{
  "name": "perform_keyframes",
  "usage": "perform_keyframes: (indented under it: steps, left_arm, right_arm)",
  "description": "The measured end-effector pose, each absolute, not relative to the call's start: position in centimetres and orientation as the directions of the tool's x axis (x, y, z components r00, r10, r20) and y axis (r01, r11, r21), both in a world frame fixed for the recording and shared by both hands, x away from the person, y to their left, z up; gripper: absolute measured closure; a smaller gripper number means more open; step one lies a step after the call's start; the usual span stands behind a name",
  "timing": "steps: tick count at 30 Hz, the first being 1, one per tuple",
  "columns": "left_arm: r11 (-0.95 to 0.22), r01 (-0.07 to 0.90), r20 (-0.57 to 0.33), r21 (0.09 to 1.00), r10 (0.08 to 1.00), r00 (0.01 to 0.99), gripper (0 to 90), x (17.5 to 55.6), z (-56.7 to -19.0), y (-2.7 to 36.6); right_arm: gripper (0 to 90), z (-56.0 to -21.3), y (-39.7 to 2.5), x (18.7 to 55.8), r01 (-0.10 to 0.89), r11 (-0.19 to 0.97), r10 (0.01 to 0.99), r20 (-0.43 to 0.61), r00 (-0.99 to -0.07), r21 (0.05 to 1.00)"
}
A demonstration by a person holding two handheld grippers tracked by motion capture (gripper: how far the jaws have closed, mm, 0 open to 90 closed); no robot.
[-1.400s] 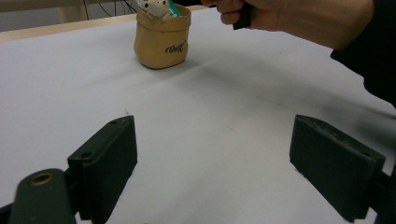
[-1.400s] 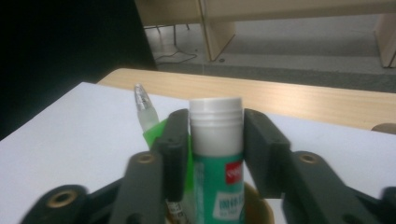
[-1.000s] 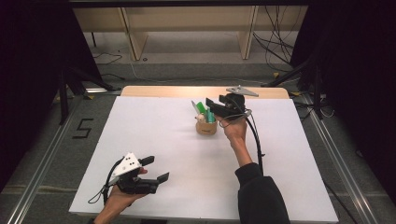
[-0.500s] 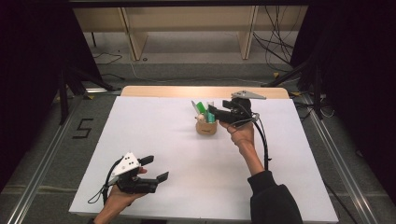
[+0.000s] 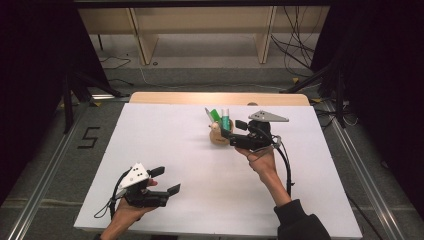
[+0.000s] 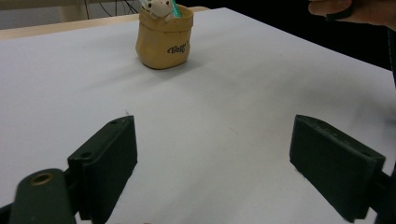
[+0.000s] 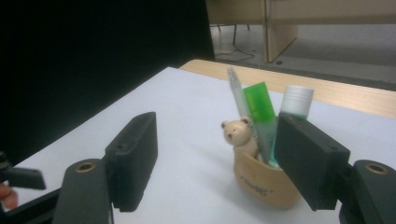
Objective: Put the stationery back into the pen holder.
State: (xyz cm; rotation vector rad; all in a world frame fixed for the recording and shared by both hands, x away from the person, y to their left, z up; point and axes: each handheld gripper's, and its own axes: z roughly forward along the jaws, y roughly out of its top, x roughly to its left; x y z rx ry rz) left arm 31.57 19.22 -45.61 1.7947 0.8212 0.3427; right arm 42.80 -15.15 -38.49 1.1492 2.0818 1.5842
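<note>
Right gripper lining up on the pen pot

The right gripper (image 5: 229,134) has its jaws wide apart and holds nothing; the tan, bear-topped ceramic pot (image 7: 264,179) with its white-capped teal marker (image 7: 293,122) sits just ahead of them. Next I'd guess it closes on the marker. The left gripper (image 5: 165,180), also spread wide and holding nothing, rests well away.

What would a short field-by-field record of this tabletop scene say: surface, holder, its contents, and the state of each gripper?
surface: white table top
holder: tan bear pen holder, upright, far side of table
contents: green ruler, white-capped teal tube, grey flat strip
right gripper: open, beside the holder, holding nothing
left gripper: open, low over the near left of the table, holding nothing
bear figure: on the holder's rim
</note>
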Motion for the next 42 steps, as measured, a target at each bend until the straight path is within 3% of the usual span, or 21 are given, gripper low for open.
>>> perform_keyframes:
  steps: [42]
  left_arm:
    - [-0.183,0.358,-0.163,0.915,0.646,0.746,14.0,31.4,-45.4,19.4]
  right_arm:
    - [27.8,-41.5,-17.5,35.2,0.377,0.138,0.665,0.196,-0.72,0.916]
